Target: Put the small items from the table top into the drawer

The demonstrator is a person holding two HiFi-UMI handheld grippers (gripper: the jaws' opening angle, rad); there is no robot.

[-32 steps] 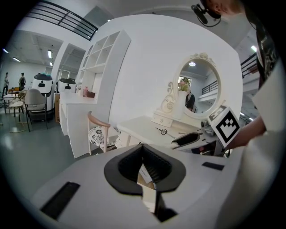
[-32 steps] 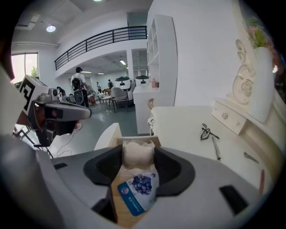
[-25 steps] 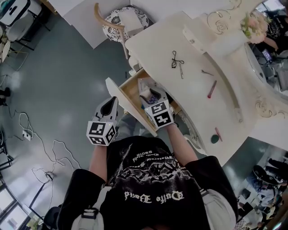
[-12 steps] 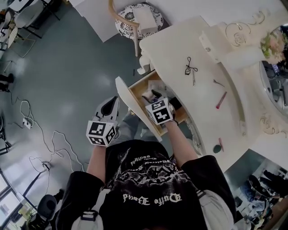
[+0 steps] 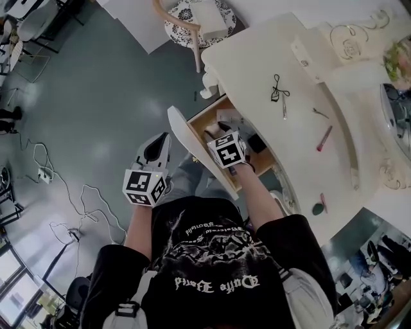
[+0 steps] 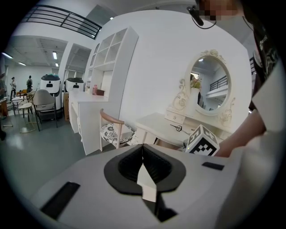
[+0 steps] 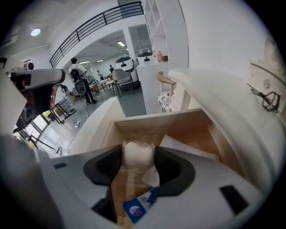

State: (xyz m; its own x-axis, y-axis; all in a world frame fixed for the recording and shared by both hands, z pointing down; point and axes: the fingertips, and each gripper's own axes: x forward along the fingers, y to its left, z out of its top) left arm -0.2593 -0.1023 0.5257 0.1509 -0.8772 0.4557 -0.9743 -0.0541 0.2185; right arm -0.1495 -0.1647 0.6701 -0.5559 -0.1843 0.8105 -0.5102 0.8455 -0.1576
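1. Two grippers come closest: the left gripper hangs over the grey-green floor, jaws together on nothing.
2. The right gripper is clamped on a cream round puff in clear plastic wrap — just above the open wooden drawer, which holds white paper.
3. Beyond, the cream dressing table top carries a black looped cord, a pink stick and a small green disc.
4. Farthest — a wooden chair with a patterned cushion.

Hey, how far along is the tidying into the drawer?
Done: drawer open, a blue-labelled packet and a dark object inside. In hand: right tool holds a pale wrapped ball over the drawer; left tool shut, empty. Remaining: black looped item, pink stick, green round piece on the tabletop.
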